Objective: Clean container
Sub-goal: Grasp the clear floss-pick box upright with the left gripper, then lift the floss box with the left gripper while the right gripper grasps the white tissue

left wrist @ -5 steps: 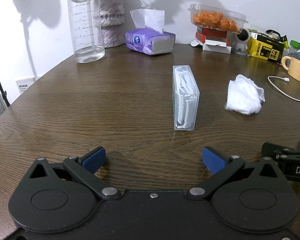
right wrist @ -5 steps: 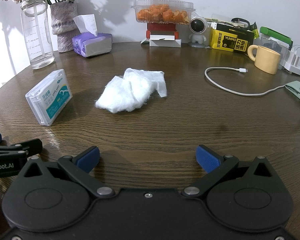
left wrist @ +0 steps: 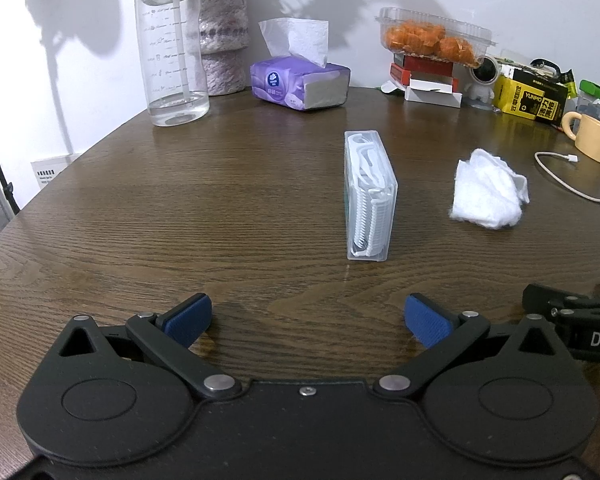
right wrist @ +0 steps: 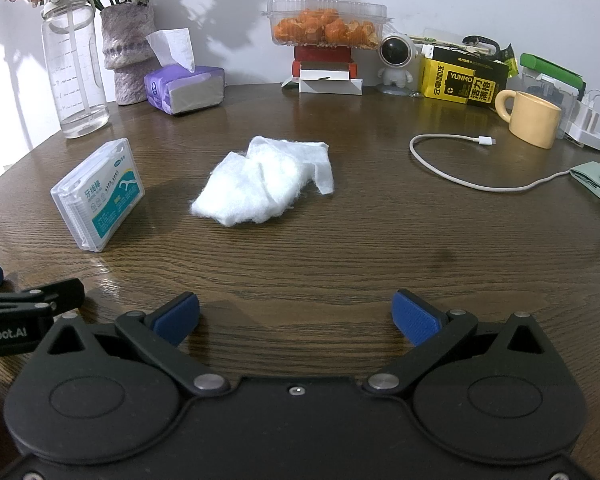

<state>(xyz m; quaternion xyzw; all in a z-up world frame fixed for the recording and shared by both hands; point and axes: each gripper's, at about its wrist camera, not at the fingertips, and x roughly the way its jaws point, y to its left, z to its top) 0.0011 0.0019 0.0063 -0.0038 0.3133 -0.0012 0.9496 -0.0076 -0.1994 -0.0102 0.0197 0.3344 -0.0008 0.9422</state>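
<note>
A clear plastic floss-pick container (left wrist: 369, 196) stands on its edge on the brown wooden table, ahead of my left gripper (left wrist: 307, 320), which is open and empty. The container also shows in the right wrist view (right wrist: 98, 194) at the left, with a teal label. A crumpled white cloth (right wrist: 264, 190) lies on the table ahead of my right gripper (right wrist: 296, 316), which is open and empty. The cloth shows in the left wrist view (left wrist: 486, 196) to the right of the container. Both grippers are low near the table's front edge.
At the back stand a clear water bottle (left wrist: 172, 48), a purple tissue pack (left wrist: 298, 86), a clear box of orange food (right wrist: 326, 24), a yellow box (right wrist: 462, 76) and a yellow mug (right wrist: 532, 118). A white cable (right wrist: 452, 164) lies at the right.
</note>
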